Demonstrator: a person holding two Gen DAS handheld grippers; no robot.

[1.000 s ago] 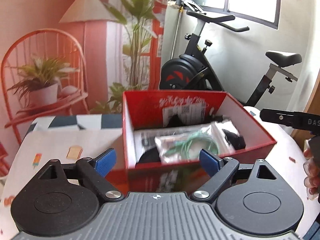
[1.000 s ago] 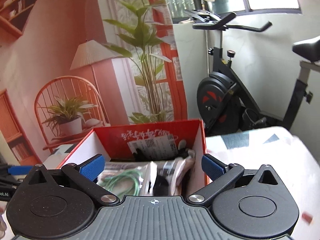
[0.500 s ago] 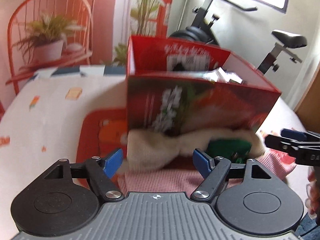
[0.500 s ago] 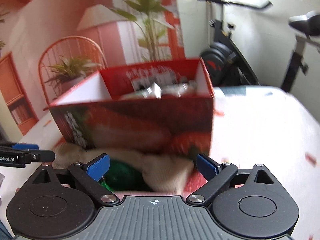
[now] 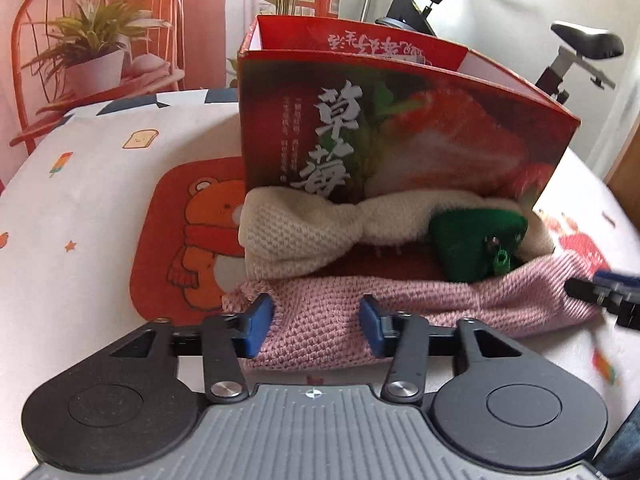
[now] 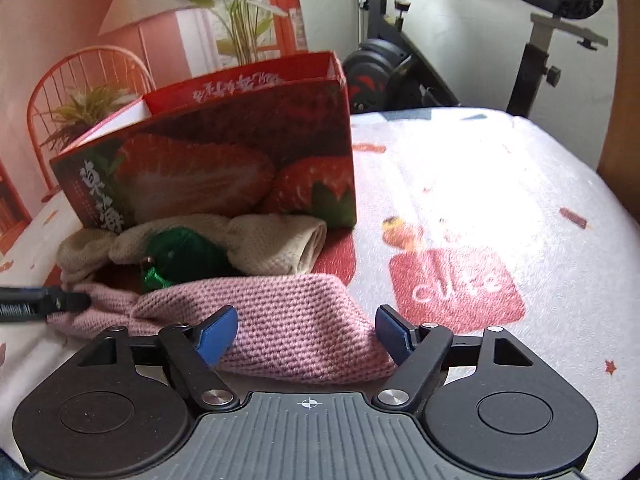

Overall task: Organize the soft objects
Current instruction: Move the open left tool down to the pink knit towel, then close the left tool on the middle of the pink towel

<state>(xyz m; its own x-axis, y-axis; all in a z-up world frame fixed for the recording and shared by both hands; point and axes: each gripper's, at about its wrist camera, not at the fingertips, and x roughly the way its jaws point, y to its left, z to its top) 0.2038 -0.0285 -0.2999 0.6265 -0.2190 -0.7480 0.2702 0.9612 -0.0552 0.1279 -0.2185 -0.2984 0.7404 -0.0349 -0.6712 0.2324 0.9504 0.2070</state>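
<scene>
**Both grippers astride the pink knit band**

A pink knit band lies flat on the table, nearest the cameras, stretched from left to right. The left gripper is spread wide over the band's left end, its blue pads set on either side of the knit with the fabric between them; the jaws are not pressed together, and it is hard to say whether the pads touch the wool. The right gripper stands likewise parted over the band's right end, one pad at each edge of the fabric, nothing clamped.

Just behind the pink band lies a cream knit band with a knotted middle, resting against the foot of a red strawberry box. A green plush sits between the two bands, touching both, toward the right end in the left wrist view. The box stands upright and open at the top. Under the bands and box lies a red bear mat. The table wears a white printed cloth. Behind it stand a red chair holding a potted plant, and an exercise bike.
</scene>
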